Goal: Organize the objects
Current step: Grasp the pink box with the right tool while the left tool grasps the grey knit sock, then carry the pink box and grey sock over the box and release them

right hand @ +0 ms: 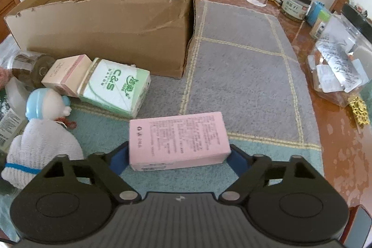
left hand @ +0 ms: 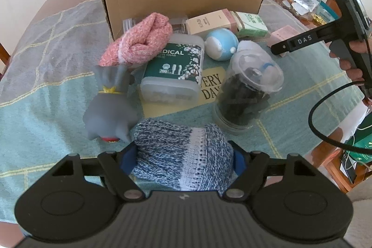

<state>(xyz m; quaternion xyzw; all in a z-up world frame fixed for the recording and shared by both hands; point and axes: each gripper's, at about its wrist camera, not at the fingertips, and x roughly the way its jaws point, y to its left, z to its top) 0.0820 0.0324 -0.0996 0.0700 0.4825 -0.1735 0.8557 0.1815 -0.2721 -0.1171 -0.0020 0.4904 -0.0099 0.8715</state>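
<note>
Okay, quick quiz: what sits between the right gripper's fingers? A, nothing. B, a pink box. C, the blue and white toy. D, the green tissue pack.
B: in the right wrist view the pink box sits between the right gripper fingers, whose blue pads touch both its ends.

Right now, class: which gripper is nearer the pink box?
Right. The right gripper has its fingers on both sides of the pink box; the left gripper is across the table, closed on the blue knit sock.
</note>
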